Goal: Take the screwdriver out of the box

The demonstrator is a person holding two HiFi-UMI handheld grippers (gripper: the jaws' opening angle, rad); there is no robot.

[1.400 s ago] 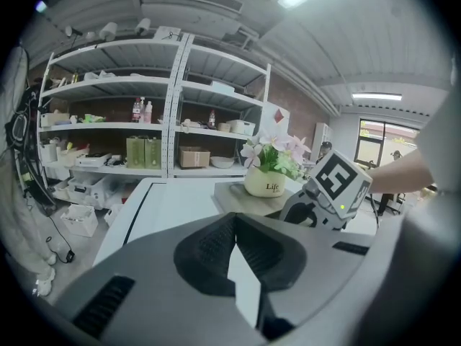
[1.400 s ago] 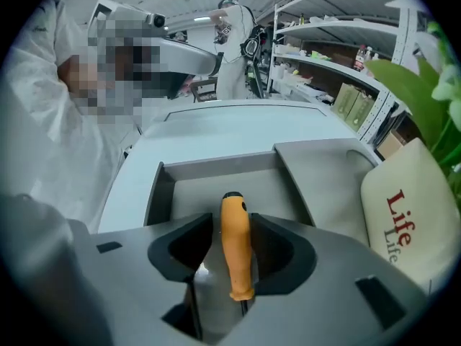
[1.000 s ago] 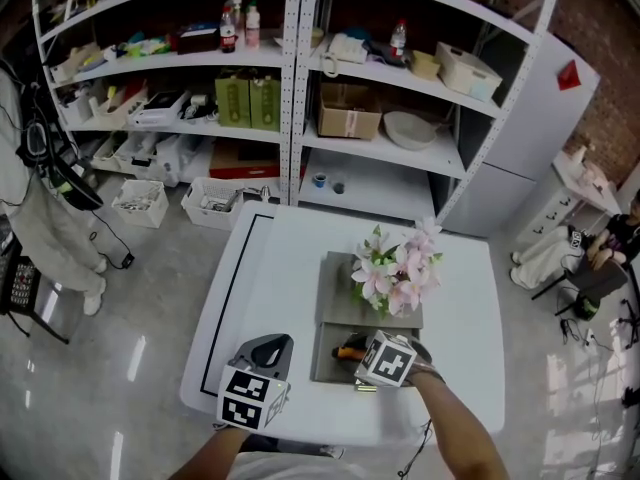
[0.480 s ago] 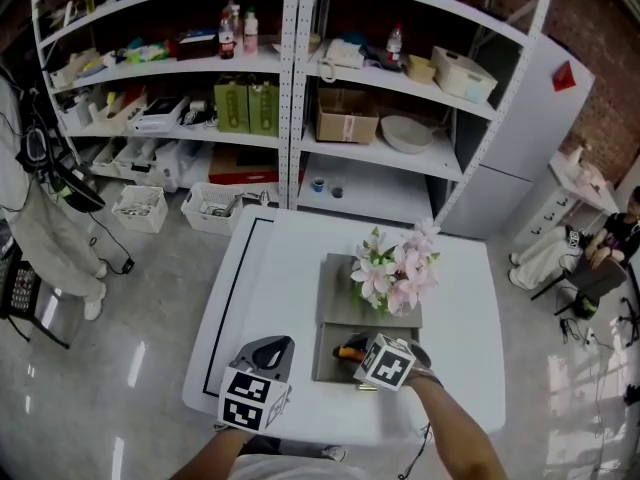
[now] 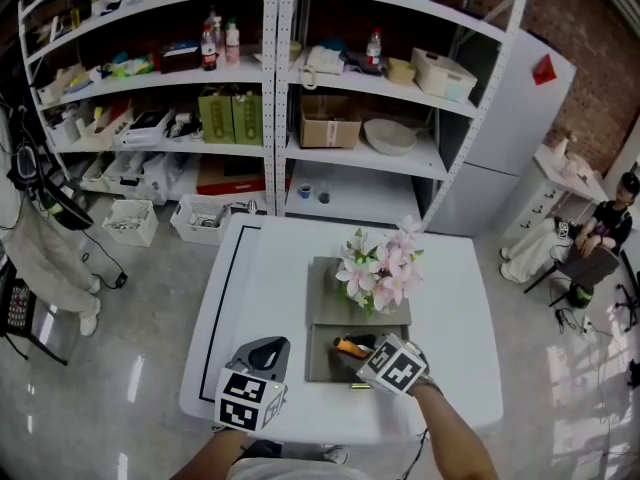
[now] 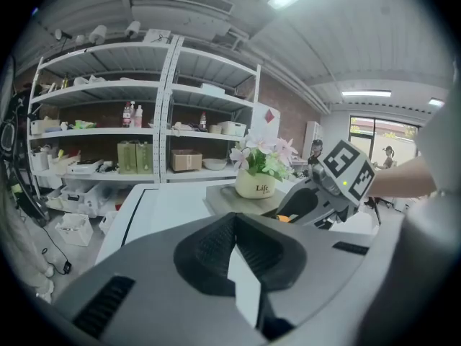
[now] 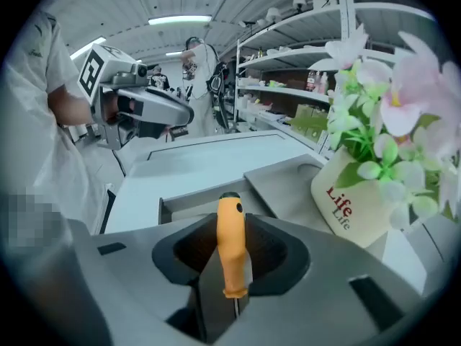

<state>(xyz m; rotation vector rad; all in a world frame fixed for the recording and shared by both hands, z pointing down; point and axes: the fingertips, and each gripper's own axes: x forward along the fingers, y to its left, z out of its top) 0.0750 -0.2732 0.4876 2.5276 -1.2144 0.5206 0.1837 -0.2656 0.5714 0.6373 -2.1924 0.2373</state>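
Lower centre of head view, over box point(image 5: 320, 367), R tool point(image 5: 357, 349), jaws just closing, clamps orange screwdriver point(image 7: 230, 251) handle; L tool point(image 5: 266, 347), lower left, jaws together, nothing btwn.

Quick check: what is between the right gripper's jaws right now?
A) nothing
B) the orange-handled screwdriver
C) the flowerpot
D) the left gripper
B: the right gripper view shows the right gripper, whose jaws have just been closing, gripping the screwdriver by its orange handle.

Right gripper point(image 5: 361, 348), fingers lately tightening on the screwdriver point(image 7: 230, 244); left gripper point(image 5: 267, 346) low, fingers seemingly together.
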